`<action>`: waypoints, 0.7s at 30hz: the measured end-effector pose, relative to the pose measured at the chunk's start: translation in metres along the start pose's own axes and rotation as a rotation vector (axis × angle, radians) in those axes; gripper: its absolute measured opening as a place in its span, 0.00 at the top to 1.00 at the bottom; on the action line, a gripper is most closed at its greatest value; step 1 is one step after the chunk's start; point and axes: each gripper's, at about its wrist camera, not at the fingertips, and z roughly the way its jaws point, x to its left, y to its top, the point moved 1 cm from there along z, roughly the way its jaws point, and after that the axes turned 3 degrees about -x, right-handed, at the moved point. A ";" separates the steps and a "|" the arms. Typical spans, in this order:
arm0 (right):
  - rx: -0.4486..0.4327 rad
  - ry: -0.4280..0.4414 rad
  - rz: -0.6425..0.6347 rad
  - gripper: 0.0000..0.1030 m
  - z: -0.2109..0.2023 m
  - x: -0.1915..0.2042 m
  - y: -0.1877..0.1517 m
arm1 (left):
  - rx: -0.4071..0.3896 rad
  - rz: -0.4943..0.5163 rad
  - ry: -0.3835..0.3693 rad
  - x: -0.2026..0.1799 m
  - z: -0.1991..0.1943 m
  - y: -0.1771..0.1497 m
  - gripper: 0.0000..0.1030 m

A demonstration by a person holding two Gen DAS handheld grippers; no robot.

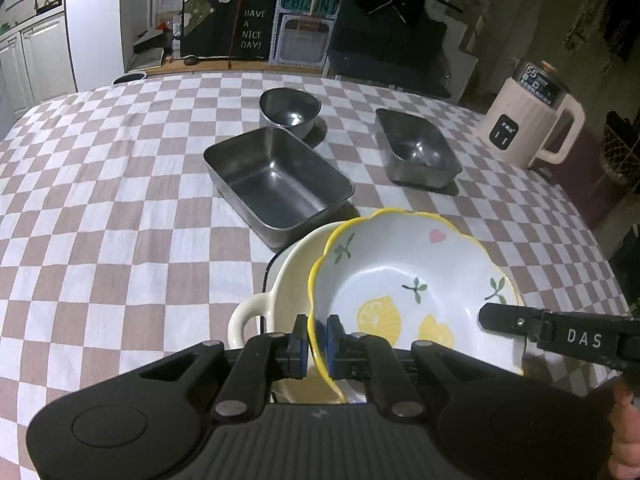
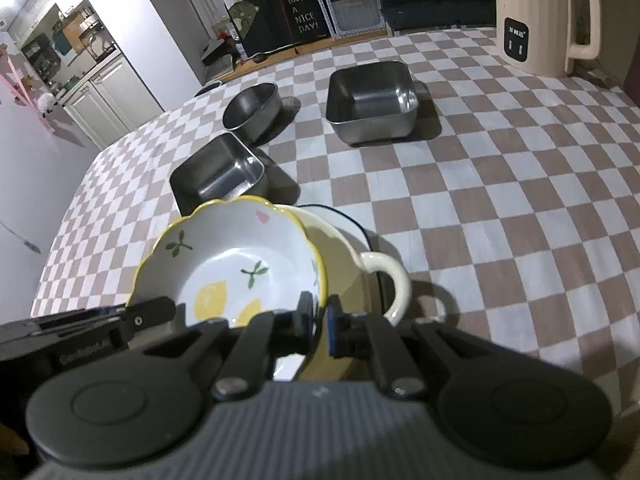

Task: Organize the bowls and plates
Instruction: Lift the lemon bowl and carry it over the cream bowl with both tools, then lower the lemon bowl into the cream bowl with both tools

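A white lemon-pattern bowl with a yellow scalloped rim (image 1: 404, 276) (image 2: 236, 256) is held tilted over a cream dish with loop handles (image 1: 288, 280) (image 2: 344, 264) on the checkered tablecloth. My left gripper (image 1: 317, 346) is shut on the bowl's left rim. My right gripper (image 2: 320, 326) is shut on its right rim. Each gripper shows in the other's view, the right one at the bowl's far side (image 1: 560, 332) and the left one at the lower left (image 2: 80, 328). A dark-rimmed plate edge (image 2: 348, 220) peeks from under the cream dish.
Beyond stand a large rectangular steel tray (image 1: 276, 184) (image 2: 218, 176), a smaller steel tray (image 1: 416, 152) (image 2: 370, 100) and a round steel bowl (image 1: 290, 110) (image 2: 252, 110). A cream electric kettle (image 1: 528, 120) (image 2: 540, 20) stands at the right. The table edge (image 1: 600, 248) curves on the right.
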 end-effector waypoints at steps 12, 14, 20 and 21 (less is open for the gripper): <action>0.037 -0.029 0.007 0.92 0.013 0.001 0.000 | 0.040 -0.016 0.025 0.002 0.014 -0.001 0.90; 0.041 -0.031 0.011 0.92 0.013 0.000 0.000 | 0.042 -0.014 0.026 0.002 0.014 -0.001 0.90; 0.046 -0.036 0.019 0.92 0.015 0.003 -0.001 | 0.045 -0.019 0.032 0.003 0.017 -0.001 0.89; 0.046 -0.037 0.019 0.92 0.016 0.003 -0.001 | 0.047 -0.019 0.033 0.003 0.018 -0.001 0.89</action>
